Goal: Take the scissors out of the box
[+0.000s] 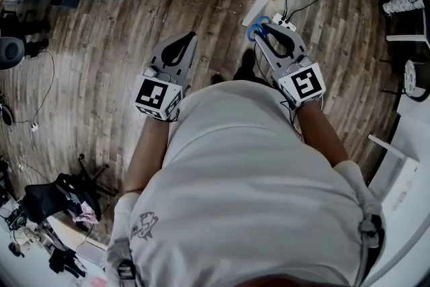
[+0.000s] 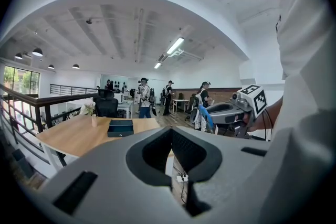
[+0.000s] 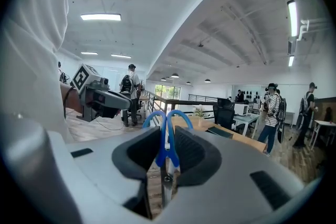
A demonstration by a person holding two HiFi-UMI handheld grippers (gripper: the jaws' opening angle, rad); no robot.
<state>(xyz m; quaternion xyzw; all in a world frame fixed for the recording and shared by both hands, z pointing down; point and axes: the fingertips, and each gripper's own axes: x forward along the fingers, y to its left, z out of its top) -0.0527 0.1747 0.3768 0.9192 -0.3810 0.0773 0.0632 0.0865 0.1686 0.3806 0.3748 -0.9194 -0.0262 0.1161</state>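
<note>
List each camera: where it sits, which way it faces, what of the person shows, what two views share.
Head view: on the person's head, facing steeply down at the wooden floor; shows white shirt, left claw, right claw holding blue-handled scissors.
Left gripper view: on the left claw, facing along its shut, empty jaws toward the light wooden table; shirt at right.
Right gripper view: on the right claw, facing along jaws clamping the scissors; shirt at left.
Both gripper views share the table and each other's claw.
</note>
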